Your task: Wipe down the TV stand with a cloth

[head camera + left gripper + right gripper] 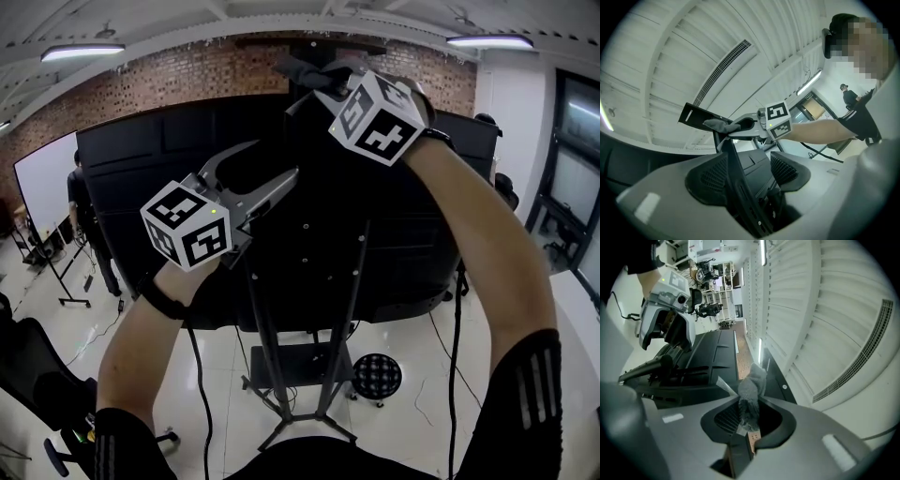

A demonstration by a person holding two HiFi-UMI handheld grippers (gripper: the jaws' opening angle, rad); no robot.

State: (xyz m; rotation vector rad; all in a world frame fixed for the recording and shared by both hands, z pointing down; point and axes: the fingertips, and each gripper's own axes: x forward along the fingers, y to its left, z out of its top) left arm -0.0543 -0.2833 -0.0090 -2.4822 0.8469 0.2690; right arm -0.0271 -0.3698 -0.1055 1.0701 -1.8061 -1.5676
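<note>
The TV stand [258, 314] is a black frame with two uprights behind a big black screen [150, 159]. My right gripper [314, 82] is raised to the stand's top end and is shut on a grey cloth [309, 67], which touches the top bracket [696, 115]. In the right gripper view the cloth [751, 390] hangs out between the jaws of that gripper [750, 416]. My left gripper [278, 159] is lower and to the left, open. In the left gripper view a black upright [738, 183] runs through the gap of that gripper [747, 168].
The stand's base [300, 375] rests on a glossy white floor, with a round black stool [378, 377] beside it. A whiteboard [42, 178] and a standing person [82, 211] are at the left. A black chair [37, 384] sits lower left. Cables hang from the screen.
</note>
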